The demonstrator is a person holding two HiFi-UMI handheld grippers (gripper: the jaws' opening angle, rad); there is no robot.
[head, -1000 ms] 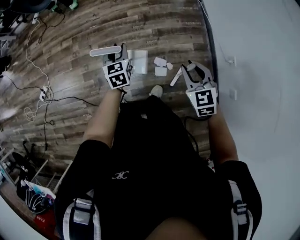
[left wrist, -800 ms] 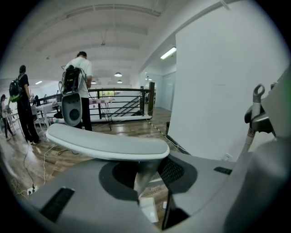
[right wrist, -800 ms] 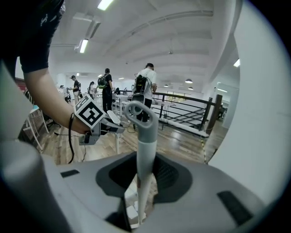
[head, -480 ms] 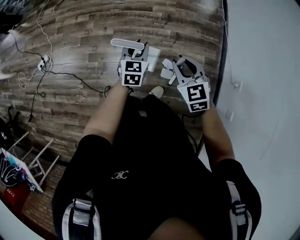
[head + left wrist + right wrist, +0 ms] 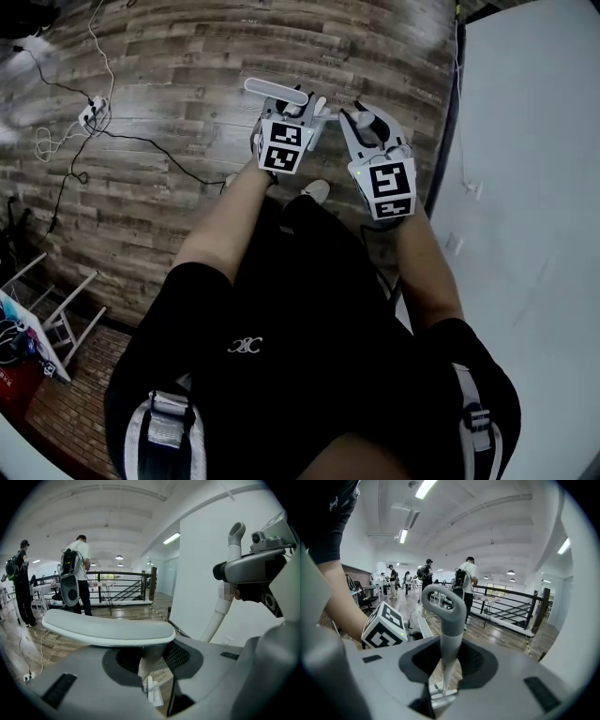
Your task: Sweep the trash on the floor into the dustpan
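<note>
My left gripper (image 5: 292, 112) is shut on the upright stem of the white dustpan handle (image 5: 276, 91), whose flat top (image 5: 108, 627) spreads across the jaws in the left gripper view. Just to its right, my right gripper (image 5: 367, 122) is shut on the brush handle (image 5: 449, 653), a white shaft ending in a grey loop (image 5: 443, 599). Both hang over the wooden floor (image 5: 187, 56). A bit of white dustpan (image 5: 323, 116) shows between the grippers. White pieces (image 5: 440, 693) lie on the floor under the jaws. The trash is otherwise hidden.
Cables and a power strip (image 5: 89, 114) trail over the floor at left. A white wall (image 5: 525, 187) with a dark baseboard runs along the right. My shoe (image 5: 317, 190) is just below the grippers. People (image 5: 77, 573) stand far off by a railing (image 5: 511, 606).
Both grippers have drawn closer together and now sit side by side. The dustpan tray and the white trash pieces that showed between them are now mostly covered.
</note>
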